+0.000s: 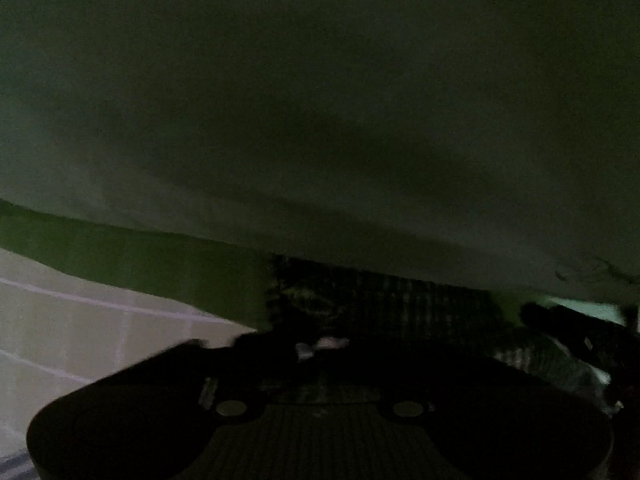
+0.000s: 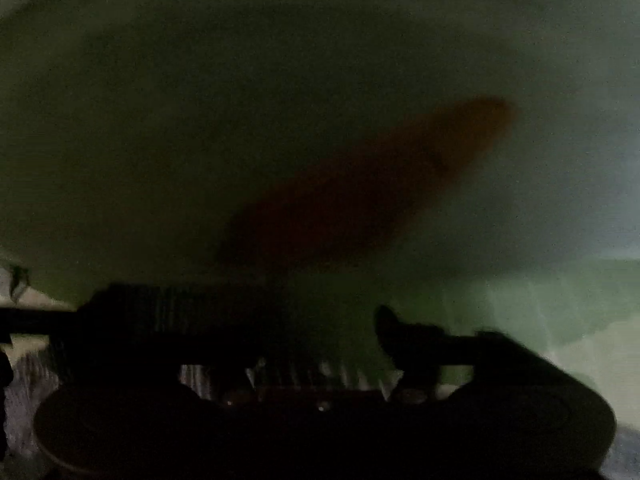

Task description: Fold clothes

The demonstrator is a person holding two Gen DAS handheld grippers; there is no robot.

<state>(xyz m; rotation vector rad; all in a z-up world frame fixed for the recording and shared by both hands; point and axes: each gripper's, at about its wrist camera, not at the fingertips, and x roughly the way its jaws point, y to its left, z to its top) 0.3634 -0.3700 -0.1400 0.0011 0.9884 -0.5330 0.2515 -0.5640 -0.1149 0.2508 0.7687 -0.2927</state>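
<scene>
Green cloth (image 1: 320, 100), soft and limp, is best taken by its hem; whether either gripper's jaws are closed cannot be told.

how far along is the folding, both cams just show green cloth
Done: no finished fold shows. In hand: the green garment hangs close over both lenses, its edge just above the left tool; a reddish patch shows in the right view. Too dark to confirm a grip. Left: apparently the whole fold.

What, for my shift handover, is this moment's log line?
task: fold clothes | green fabric garment fills both views | left gripper: state unreadable | right gripper: state unreadable | pale tiled floor lower left
</scene>
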